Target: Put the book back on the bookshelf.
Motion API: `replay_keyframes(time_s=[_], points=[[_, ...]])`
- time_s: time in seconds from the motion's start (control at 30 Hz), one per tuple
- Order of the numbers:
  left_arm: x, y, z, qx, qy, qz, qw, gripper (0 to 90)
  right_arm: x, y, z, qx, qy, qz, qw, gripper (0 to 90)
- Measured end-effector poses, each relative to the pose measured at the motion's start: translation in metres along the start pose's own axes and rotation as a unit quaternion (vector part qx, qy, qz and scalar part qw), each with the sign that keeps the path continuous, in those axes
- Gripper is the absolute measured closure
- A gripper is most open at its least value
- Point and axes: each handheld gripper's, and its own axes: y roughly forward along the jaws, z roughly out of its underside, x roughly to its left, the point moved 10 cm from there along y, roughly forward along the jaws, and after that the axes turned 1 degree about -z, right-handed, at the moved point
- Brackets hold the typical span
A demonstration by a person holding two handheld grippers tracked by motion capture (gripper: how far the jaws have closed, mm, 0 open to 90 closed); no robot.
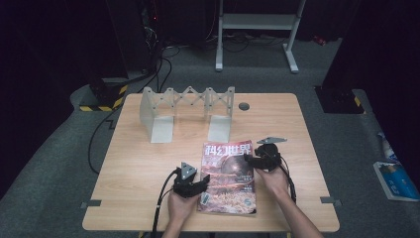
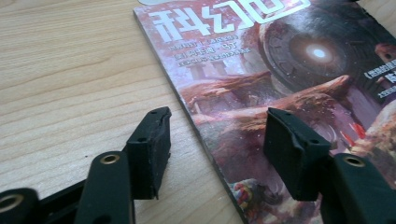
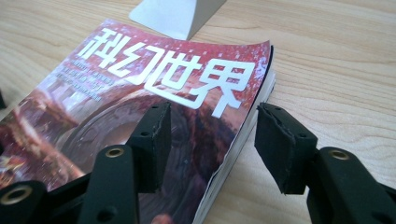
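Both grippers' jaws gape, left gripper [image 1: 204,179] and right gripper [image 1: 247,158] straddling magazine [image 1: 229,176] edges; we risk pinching just the cover.

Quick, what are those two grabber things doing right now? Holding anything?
Left hand-held gripper: open, straddling the magazine's left edge, holding nothing.
Right hand-held gripper: open, straddling the magazine's right edge, holding nothing.

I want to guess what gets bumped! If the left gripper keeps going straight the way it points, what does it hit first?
Probably the magazine: the left gripper straddles its spine edge with open jaws, so that edge looks first in line. How high the jaws ride above the table is unclear.
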Motion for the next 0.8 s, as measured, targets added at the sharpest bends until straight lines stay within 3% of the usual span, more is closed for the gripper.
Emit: replay_keyframes(time_s=[0.13,0.23,0.5,0.63,0.8], points=[[0.0,0.0,0.0,0.0,0.0,0.0,1.0,42.1,-0.004,0.006,-0.002,0.001,-0.003,0.01,0.9999,43.6],[0.0,0.0,0.0,0.0,0.001,0.001,1.0,42.1,-0.008,0.011,0.001,0.012,0.013,0.011,0.9998,42.4],[-0.003,0.0,0.0,0.0,0.0,0.011,0.9999,44.7,-0.009,0.018,0.005,0.025,0.026,-0.001,0.9994,41.3],[-0.003,0.001,0.0,-0.001,0.003,0.014,0.9999,45.6,-0.007,0.023,0.008,0.039,0.047,-0.022,0.9979,42.8],[-0.006,0.001,0.0,0.0,0.006,0.019,0.9998,46.3,-0.005,0.025,0.01,0.046,0.054,-0.032,0.997,43.2]])
